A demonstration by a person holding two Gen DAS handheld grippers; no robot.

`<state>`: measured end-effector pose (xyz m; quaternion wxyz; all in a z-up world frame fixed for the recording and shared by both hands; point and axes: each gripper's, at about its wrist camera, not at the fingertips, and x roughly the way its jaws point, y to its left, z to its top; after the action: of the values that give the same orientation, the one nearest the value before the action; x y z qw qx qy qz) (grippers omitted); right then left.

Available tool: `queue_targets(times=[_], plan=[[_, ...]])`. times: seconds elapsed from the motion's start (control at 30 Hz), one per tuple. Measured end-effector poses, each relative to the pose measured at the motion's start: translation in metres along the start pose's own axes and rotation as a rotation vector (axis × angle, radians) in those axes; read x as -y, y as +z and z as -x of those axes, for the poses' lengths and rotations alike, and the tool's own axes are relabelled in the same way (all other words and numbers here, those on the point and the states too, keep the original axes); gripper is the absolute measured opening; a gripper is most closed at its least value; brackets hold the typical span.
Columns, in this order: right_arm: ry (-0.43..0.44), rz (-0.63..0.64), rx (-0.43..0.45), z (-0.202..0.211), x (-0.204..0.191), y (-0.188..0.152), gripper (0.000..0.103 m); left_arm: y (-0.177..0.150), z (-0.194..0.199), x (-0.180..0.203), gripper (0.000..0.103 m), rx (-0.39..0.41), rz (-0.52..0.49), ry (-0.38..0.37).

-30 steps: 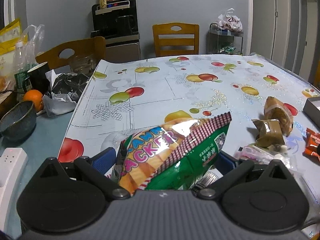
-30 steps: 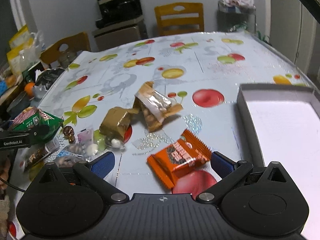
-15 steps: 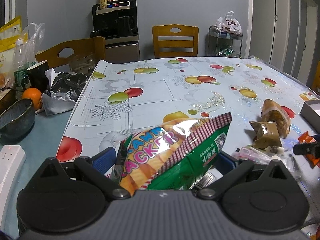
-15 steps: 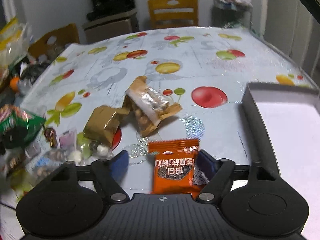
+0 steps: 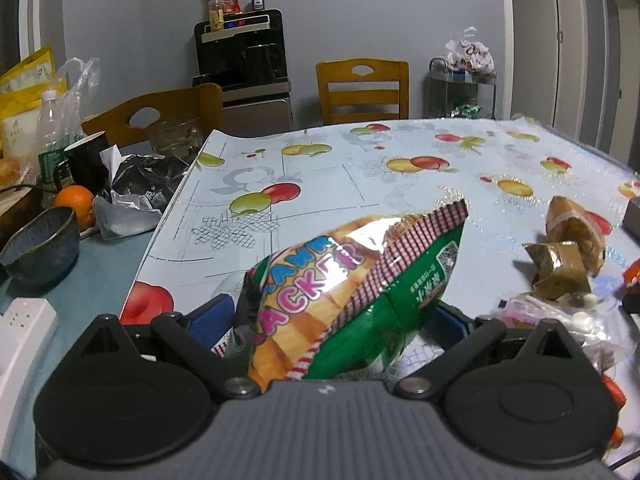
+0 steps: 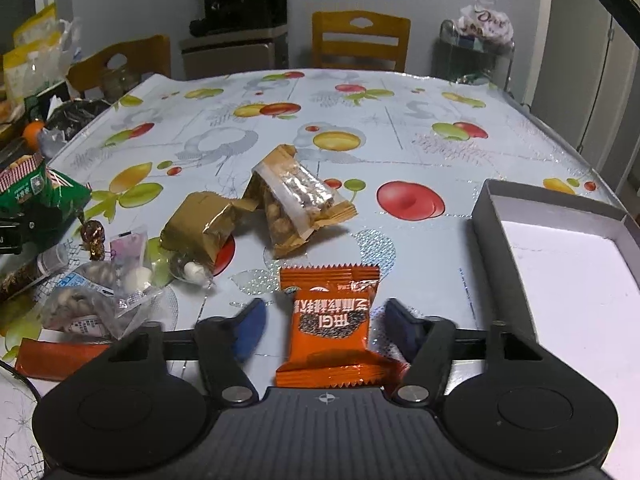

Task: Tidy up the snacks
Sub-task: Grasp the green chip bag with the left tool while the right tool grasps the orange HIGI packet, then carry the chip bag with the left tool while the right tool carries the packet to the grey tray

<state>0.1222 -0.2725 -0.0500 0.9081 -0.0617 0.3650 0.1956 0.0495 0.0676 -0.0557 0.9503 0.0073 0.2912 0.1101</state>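
My left gripper point(image 5: 330, 318) is shut on a green and orange cracker bag point(image 5: 352, 292), which it holds above the fruit-print tablecloth point(image 5: 320, 184). That bag point(image 6: 36, 190) also shows at the left edge of the right wrist view. An orange snack packet point(image 6: 330, 328) lies flat on the cloth between the jaws of my right gripper point(image 6: 325, 326). Those jaws are closing, and a gap still shows between the left pad point(image 6: 250, 328) and the packet. A grey open box point(image 6: 492, 240) with a white inside stands just right of this gripper.
A brown foil packet point(image 6: 200, 228) and a clear-windowed nut pack point(image 6: 296, 204) lie mid-table. Several small sweets in wrappers point(image 6: 100, 292) are heaped at the left. Off the cloth's left edge are a bowl point(image 5: 40, 244), an orange point(image 5: 76, 200), a mug point(image 5: 86, 160) and a power strip point(image 5: 20, 332).
My right gripper came over the orange packet, which turned from slanted to lengthwise between the jaws, and the jaws narrowed around it. The left gripper kept still with the cracker bag.
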Motion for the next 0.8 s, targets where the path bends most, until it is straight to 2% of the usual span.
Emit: queue_targets(times=[0.03,0.2,0.3,0.6,0.8], plan=[[0.001,0.0,0.005,0.0,0.001,0.0,0.047,0.0,0.001,-0.001,0.096,0.005,0.004,-0.005],[0.023,-0.005,0.016,0.001,0.004,-0.001,0.04,-0.001,0.003,-0.001,0.08,0.012,0.003,-0.003],[0.036,-0.012,0.016,0.002,0.006,0.0,0.038,-0.001,0.006,-0.001,0.076,0.022,0.009,-0.004],[0.074,-0.033,0.066,0.02,0.009,0.003,0.038,0.002,0.03,0.0,0.075,0.117,0.032,0.004],[0.11,-0.032,0.112,0.039,0.011,0.009,0.038,0.009,0.051,0.003,0.075,0.15,0.04,-0.006]])
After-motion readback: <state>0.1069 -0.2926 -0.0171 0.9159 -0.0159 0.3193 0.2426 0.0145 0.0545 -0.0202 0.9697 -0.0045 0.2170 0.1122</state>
